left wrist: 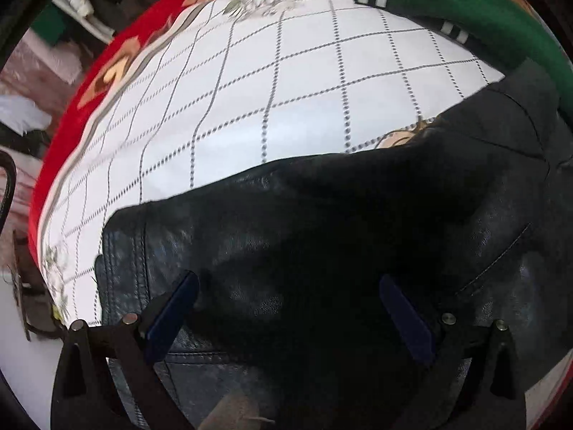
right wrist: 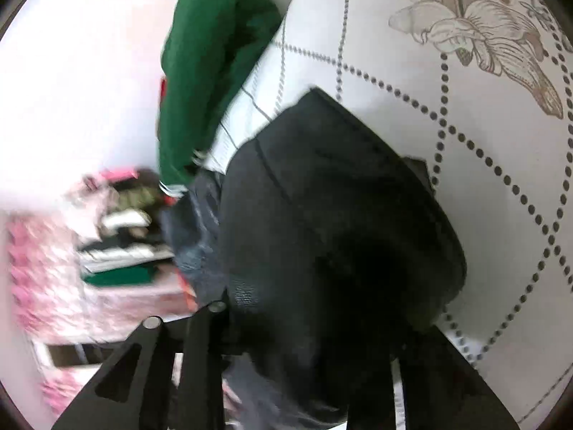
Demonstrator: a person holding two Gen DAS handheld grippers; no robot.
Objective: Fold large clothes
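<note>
A black leather jacket lies on the white quilted bed cover. My left gripper is open just above the jacket, its blue-padded fingers spread wide over the leather near a stitched hem. In the right wrist view the same black jacket bulges up in front of the camera and hides my right gripper's fingertips; the jacket seems bunched between the jaws, but the grip itself is hidden.
A green garment with white-striped cuffs lies at the bed's far side, also in the right wrist view. The cover has a red floral border. Folded clothes and clutter lie beyond the bed edge.
</note>
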